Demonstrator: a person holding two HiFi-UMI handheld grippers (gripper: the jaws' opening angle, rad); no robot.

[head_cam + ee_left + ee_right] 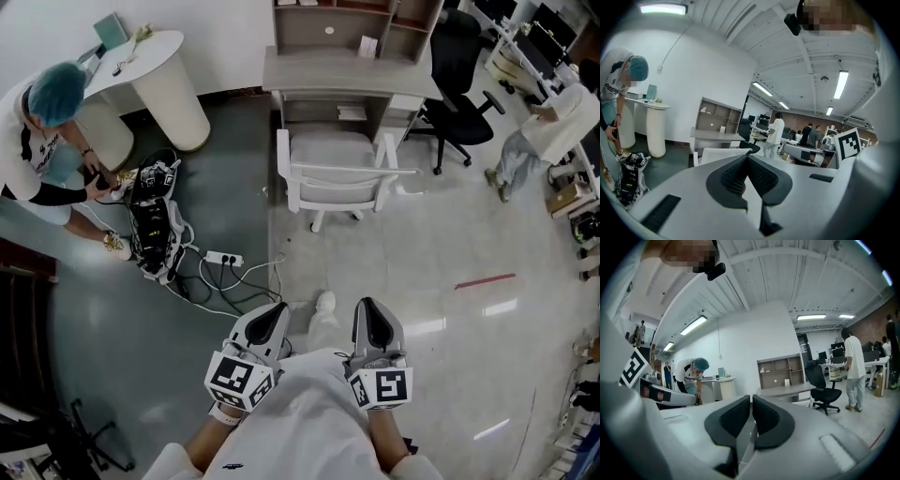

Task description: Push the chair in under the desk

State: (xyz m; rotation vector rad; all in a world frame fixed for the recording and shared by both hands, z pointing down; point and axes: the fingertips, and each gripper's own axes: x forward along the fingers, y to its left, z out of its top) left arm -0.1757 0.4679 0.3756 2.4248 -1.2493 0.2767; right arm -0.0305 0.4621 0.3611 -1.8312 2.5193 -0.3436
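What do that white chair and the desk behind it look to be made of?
Chair: probably moulded plastic, smooth and white. The frame and open back are one even colour with rounded edges, though painted metal is possible. Desk: likely laminated board in matt grey with a faint wood look. The flat panels and square-edged shelves suggest it.

Not much can be read here tbh. Dark capital letters starting with "DEEP" can be made out on the white T-shirt (609, 80) at the left edge of the left gripper view; the rest of the word can't be read. Only black-and-white square patterns are carried by the marker cubes (241, 380), no letters or numbers. Everything else is too small or blurred to be read.
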